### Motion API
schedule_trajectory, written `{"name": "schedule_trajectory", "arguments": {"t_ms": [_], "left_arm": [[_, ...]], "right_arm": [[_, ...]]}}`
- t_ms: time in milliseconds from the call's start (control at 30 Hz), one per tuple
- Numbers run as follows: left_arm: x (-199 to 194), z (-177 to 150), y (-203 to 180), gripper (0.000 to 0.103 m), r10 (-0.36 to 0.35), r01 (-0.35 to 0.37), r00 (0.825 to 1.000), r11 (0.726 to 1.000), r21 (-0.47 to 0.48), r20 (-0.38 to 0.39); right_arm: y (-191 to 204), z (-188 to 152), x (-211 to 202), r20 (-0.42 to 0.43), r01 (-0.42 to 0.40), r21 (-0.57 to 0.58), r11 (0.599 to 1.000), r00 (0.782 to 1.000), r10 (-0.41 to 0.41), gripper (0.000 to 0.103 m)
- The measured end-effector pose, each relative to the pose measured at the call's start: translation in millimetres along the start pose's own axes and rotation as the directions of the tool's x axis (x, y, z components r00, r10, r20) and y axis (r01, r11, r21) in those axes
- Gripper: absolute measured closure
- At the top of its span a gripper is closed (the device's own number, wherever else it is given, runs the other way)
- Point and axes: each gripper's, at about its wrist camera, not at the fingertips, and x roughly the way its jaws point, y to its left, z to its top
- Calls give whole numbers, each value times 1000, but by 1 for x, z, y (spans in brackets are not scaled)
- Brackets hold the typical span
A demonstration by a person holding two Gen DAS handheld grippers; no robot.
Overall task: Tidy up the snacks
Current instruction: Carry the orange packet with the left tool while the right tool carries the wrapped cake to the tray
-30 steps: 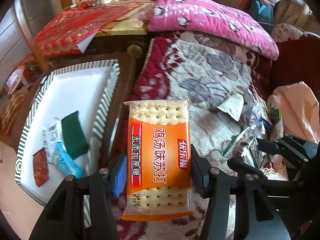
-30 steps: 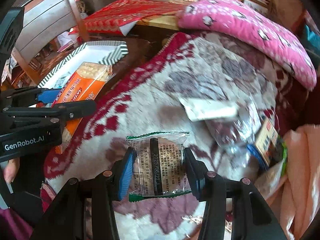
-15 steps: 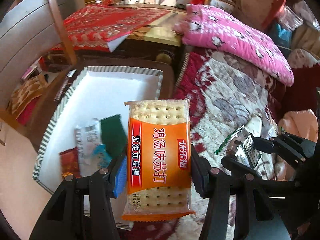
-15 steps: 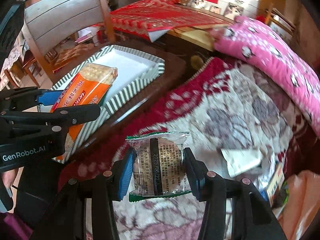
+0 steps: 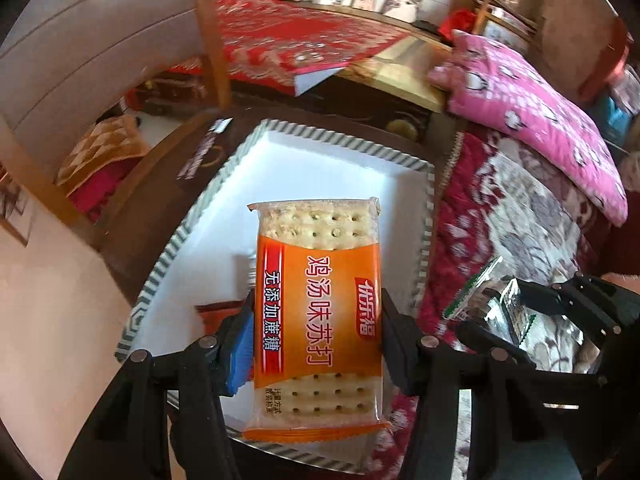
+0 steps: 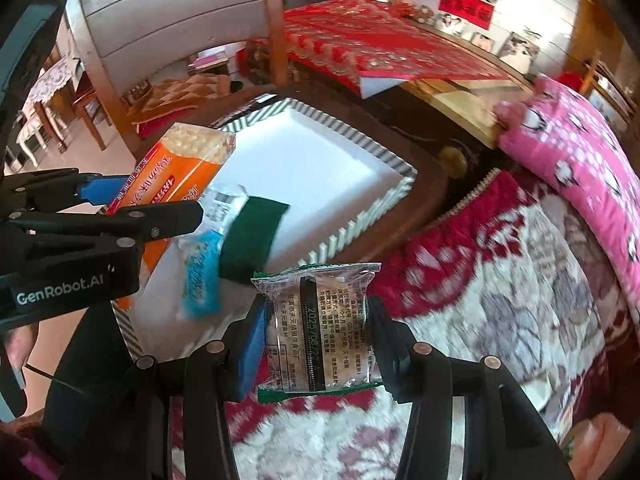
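We are seeing the left gripper [image 5: 316, 344] clamping an orange cracker packet [image 5: 318, 312] by its two long sides, one blue pad [image 5: 240, 354] pressing on the left edge and the dark finger on the right. The packet is standing upright between the fingers, its clear top showing the crackers, and it is hanging over the near half of a white tray [image 5: 332, 168] with a grey-striped rim. The right gripper [image 6: 316, 344] is gripping a small clear snack pouch [image 6: 320, 328] with green ends, its jaws closed against both sides of the pouch. That pouch is hanging over the near right corner of the tray, at the edge of a red and white floral blanket [image 6: 500, 280].

Inside the tray we are making out a dark green packet [image 6: 250, 238] and a light blue packet [image 6: 200, 276] lying beside each other near the left side, with what may be a silvery wrapper [image 6: 222, 204] just behind them, though blur is hiding its detail. To the right, a pink pillow [image 5: 540, 120] is lying at the far end of the blanket. Beyond the tray, a red patterned cloth [image 5: 288, 40] is covering a table.
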Motion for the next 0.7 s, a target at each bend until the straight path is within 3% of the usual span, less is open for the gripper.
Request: {"name": "schedule_trajectory", "arguments": {"t_ms": [700], "left_arm": [[62,1,62,50,54,-72,991,987,-145,-125]], "right_arm": [[33,50,82,-82,-108,-39,993,991,104,51]]}}
